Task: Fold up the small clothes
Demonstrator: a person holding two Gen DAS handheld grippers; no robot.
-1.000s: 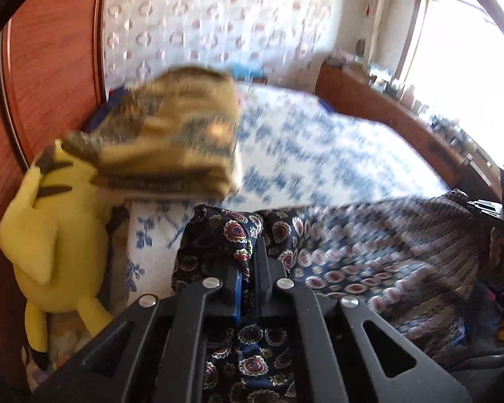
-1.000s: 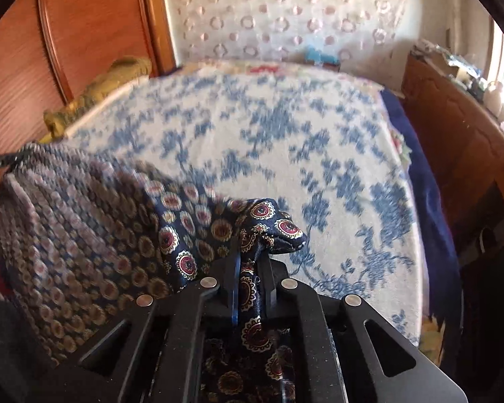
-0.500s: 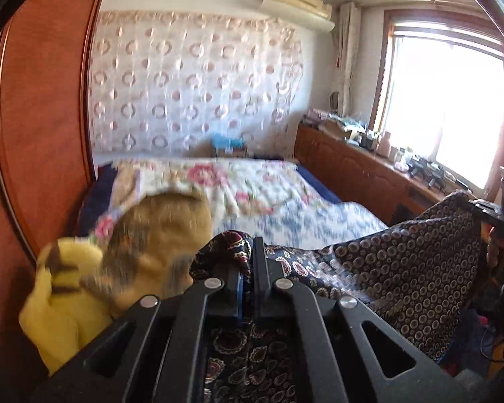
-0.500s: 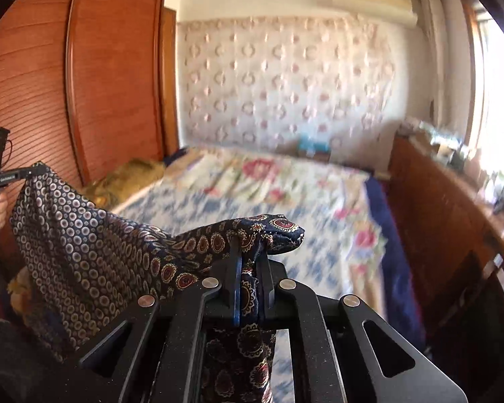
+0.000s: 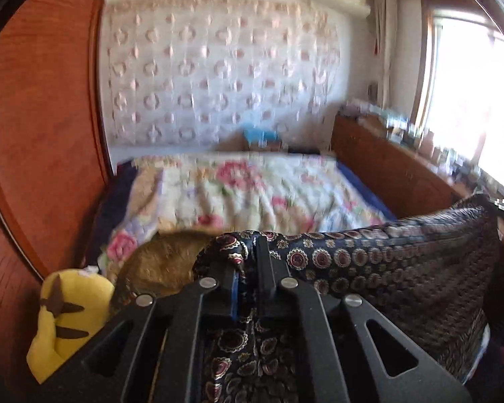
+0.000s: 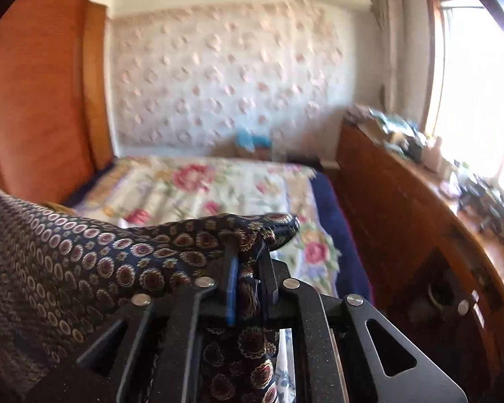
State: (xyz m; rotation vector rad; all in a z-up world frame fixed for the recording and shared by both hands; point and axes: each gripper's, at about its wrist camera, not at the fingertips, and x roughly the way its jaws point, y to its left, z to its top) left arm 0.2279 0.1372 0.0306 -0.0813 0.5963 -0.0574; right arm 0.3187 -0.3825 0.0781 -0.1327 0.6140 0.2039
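Left gripper (image 5: 248,258) and right gripper (image 6: 248,262), both clamped on patterned cloth (image 5: 403,268), stretched between; thin, limp, probably slippery. Hold top corners.

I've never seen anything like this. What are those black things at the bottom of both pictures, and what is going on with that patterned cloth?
Those are two hand-held tongs; no robot arm is involved. A person grips one in each hand, and each carries a small wide-angle camera looking forward along its two fingers. So one picture is from the left tongs, the other from the right tongs.

Both are shut on the same dark navy cloth with round medallion print, one at each end, so it hangs stretched between them in the air above the bed with the flowered quilt. That is a pose from which it could be laid down and folded.

Near the left tongs sit a yellow plush toy and a brownish-gold bundle of fabric. A wooden sideboard full of small items stands below the window.
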